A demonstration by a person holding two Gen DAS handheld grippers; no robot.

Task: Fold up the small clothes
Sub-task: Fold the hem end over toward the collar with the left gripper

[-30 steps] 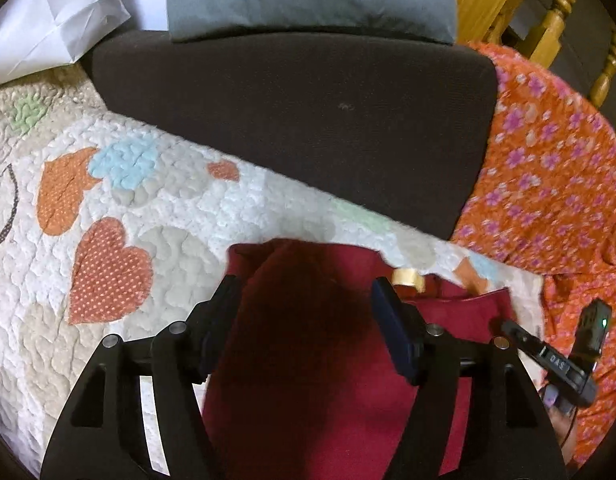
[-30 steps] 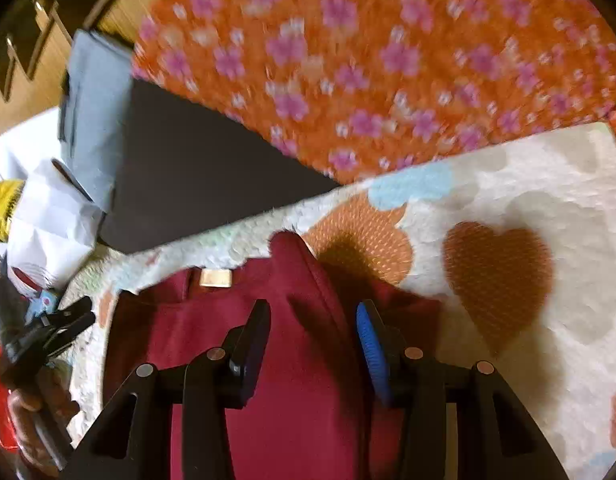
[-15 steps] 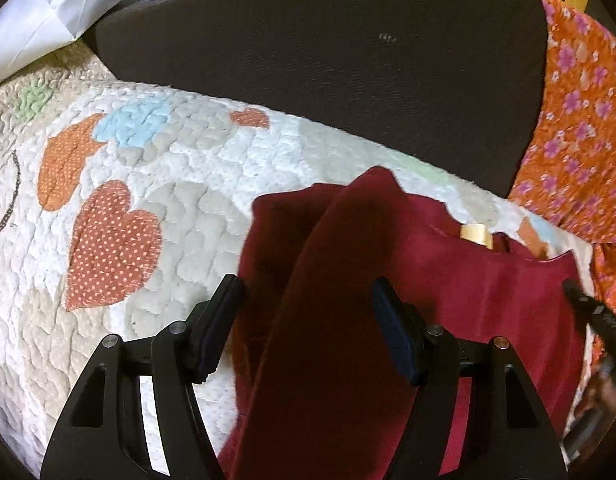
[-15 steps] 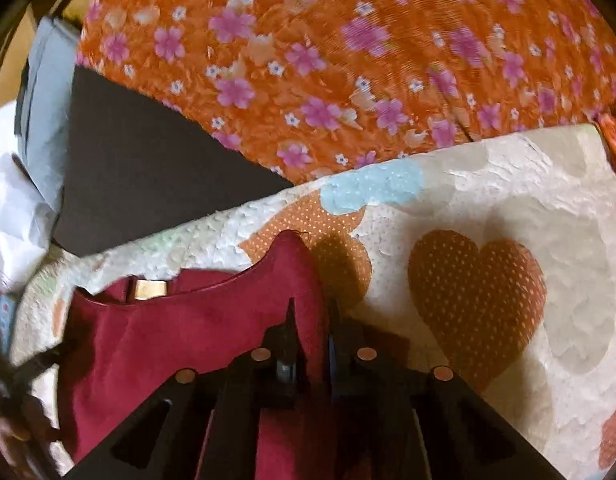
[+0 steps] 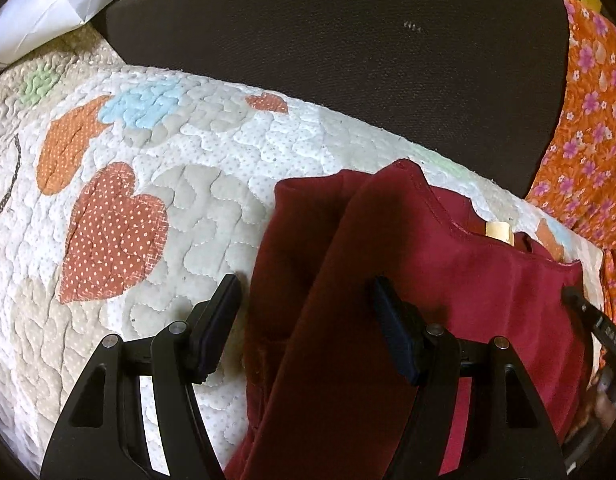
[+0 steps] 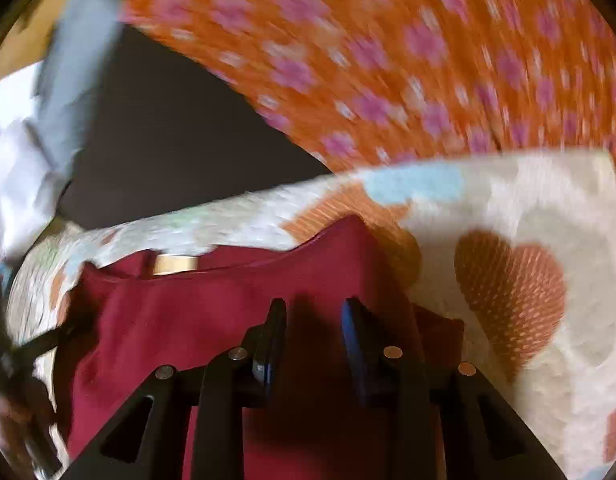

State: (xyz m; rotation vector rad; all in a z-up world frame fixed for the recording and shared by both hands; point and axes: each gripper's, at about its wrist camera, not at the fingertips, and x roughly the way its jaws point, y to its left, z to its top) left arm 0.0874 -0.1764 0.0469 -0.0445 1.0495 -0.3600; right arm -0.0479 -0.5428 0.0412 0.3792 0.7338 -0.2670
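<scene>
A small dark red garment [image 5: 407, 280] lies on a quilted heart-patterned blanket [image 5: 168, 184], its left side folded inward over the body; a tan neck label [image 5: 497, 232] shows at the collar. My left gripper [image 5: 304, 324] is open, its fingers apart over the garment's folded left edge, holding nothing. In the blurred right wrist view the garment [image 6: 228, 312] and its label [image 6: 176, 263] show; my right gripper [image 6: 313, 336] is open just above the garment's right part, with nothing between its fingers. The right gripper's tip shows in the left wrist view [image 5: 591, 316].
A dark cushion [image 5: 347, 52] lies beyond the blanket. Orange floral cloth [image 5: 587, 140] lies at the right and also shows in the right wrist view [image 6: 387, 60]. White paper [image 5: 60, 0] sits at the far left, grey cloth [image 6: 76, 64] behind the cushion.
My right gripper shut on the garment's right part half a second ago and has now opened again. My left gripper moved a little left, staying open.
</scene>
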